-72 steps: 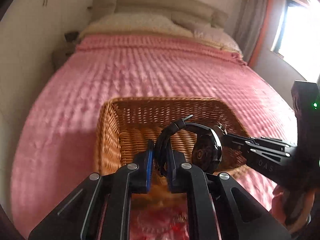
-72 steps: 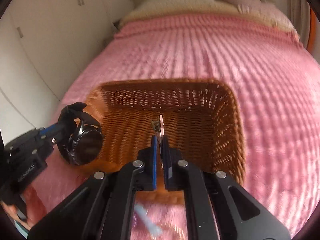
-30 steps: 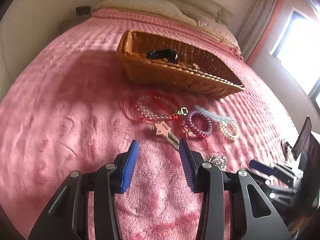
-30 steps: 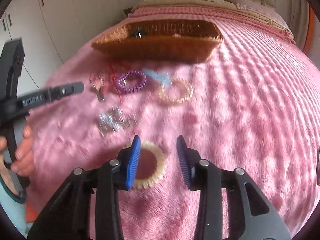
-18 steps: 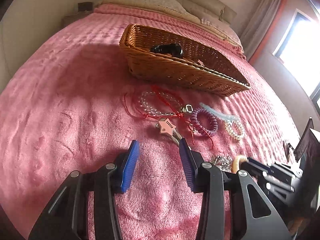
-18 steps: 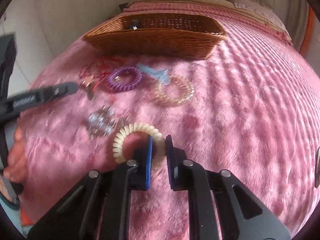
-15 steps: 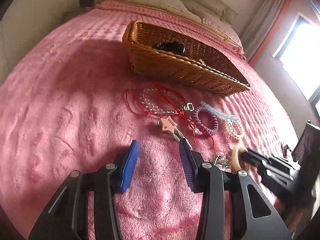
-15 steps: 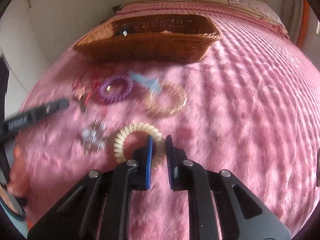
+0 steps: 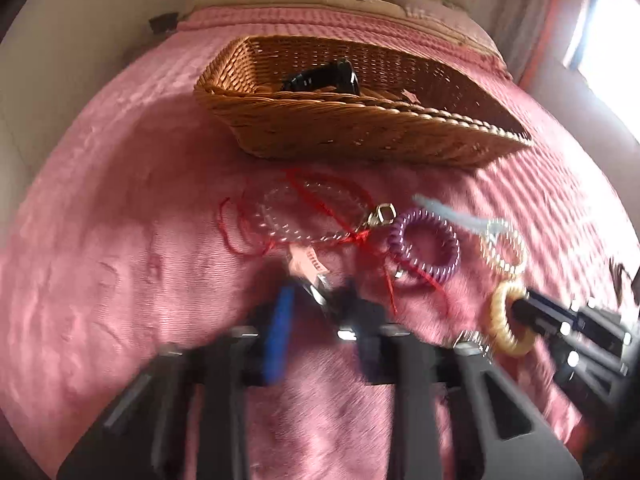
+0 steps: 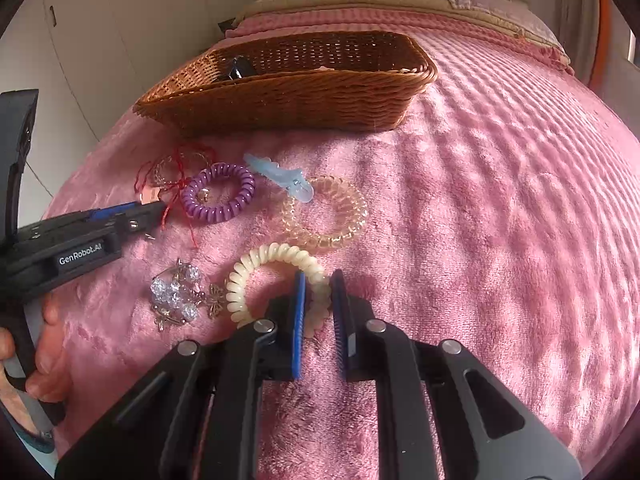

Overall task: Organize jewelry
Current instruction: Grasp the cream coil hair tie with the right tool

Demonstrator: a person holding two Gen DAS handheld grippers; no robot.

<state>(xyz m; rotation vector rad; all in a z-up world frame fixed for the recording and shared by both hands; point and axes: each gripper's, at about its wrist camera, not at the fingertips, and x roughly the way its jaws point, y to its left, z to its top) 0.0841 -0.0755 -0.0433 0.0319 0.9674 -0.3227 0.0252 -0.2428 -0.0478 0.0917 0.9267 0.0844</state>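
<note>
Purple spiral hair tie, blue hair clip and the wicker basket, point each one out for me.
purple spiral hair tie (image 10: 240, 199), right wrist view, right side of its coil.
blue hair clip (image 10: 280, 176), right wrist view, middle of its body.
wicker basket (image 10: 304, 100), right wrist view, near outer wall.

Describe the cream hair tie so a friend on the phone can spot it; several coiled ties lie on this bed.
On the pink blanket, in front of the wicker basket, several coiled ties lie loose. The cream hair tie lies farthest from the basket, beside a cluster of crystal beads. Unlike the purple hair tie and clear amber hair tie, it is opaque ivory, and the right gripper is clamped on its rim.
</note>
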